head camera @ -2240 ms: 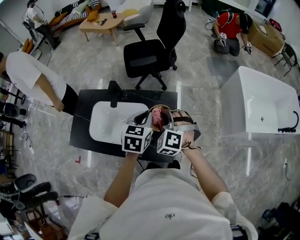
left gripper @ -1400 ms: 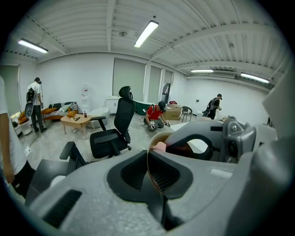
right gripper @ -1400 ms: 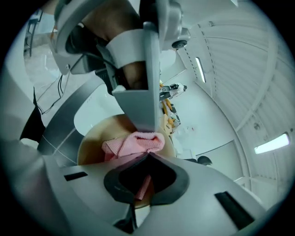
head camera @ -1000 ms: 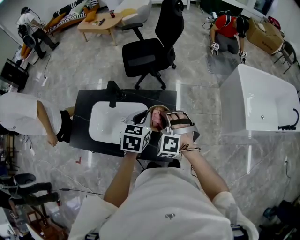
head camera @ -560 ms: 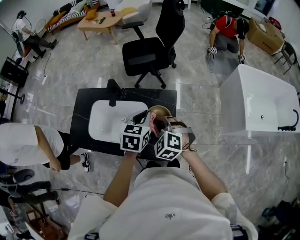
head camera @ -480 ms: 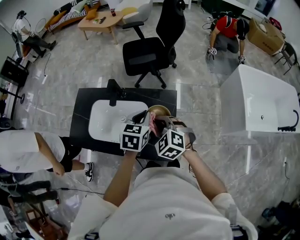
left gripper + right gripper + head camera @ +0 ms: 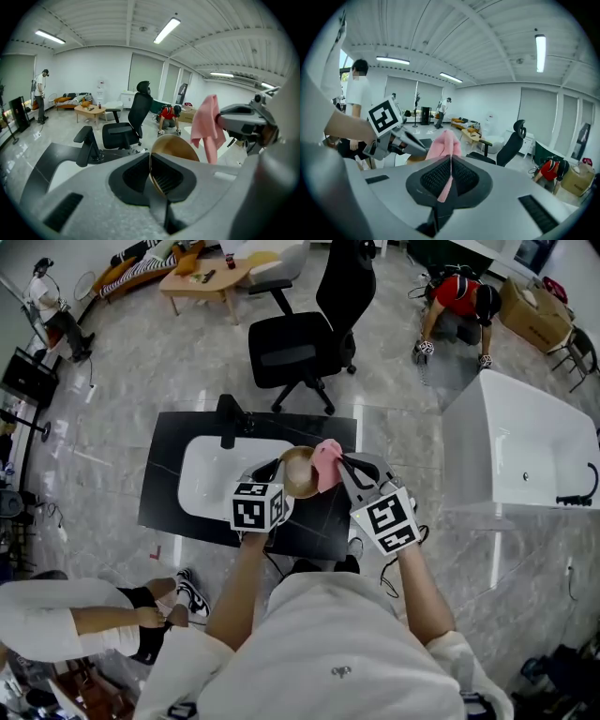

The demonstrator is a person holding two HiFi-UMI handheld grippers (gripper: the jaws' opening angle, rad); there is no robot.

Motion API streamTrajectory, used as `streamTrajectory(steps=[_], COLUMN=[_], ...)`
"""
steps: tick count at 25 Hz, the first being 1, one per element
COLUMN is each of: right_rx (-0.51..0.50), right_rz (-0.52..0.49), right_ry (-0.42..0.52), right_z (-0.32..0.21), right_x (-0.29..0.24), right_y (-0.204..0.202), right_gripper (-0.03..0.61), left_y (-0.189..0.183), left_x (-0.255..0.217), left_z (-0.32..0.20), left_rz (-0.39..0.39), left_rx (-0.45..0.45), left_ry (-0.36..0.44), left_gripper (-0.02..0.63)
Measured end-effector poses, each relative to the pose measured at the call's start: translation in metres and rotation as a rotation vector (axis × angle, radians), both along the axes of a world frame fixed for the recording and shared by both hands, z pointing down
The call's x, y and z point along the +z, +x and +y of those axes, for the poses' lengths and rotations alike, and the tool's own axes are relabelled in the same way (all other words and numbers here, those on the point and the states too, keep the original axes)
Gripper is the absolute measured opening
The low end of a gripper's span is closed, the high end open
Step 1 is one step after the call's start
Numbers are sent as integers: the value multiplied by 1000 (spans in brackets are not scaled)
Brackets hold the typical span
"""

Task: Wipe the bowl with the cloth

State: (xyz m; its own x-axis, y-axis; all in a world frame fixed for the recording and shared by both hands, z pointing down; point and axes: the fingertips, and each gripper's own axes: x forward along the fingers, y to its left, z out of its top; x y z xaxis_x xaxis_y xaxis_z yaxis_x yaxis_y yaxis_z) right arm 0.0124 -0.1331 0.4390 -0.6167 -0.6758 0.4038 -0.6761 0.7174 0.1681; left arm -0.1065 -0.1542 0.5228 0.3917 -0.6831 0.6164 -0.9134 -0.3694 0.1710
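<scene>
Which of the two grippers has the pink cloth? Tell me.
The right gripper: its jaws pinch the pink cloth. The left gripper is shut on the rim of the bowl instead.

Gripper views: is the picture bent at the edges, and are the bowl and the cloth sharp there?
Left gripper view: strong fisheye bending with dark rounded corners; bowl and cloth fairly sharp. Right gripper view: the same bending; cloth sharp between the jaws, ceiling lamp burnt out to white.
</scene>
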Motion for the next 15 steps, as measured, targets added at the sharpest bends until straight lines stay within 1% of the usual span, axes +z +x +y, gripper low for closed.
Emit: streamTrajectory(steps=[2, 6, 11, 15], right_rx=[28, 86, 148, 182], right_rz=[-40, -59, -95, -97], right_ry=[-3, 1, -43, -85], right_z=[-3, -7, -6, -1], right_x=[-6, -5, 8, 22], right_y=[10, 30, 53, 66], right_gripper=[13, 13, 13, 13], left_y=[0, 1, 6, 13], left_x=[2, 11, 39, 64], left_z=[0, 0, 0, 3], left_rz=[1, 17, 89, 106], left_rx=[-2, -10, -38, -38], left_ry=[-6, -33, -120, -181], left_gripper=[23, 23, 23, 24])
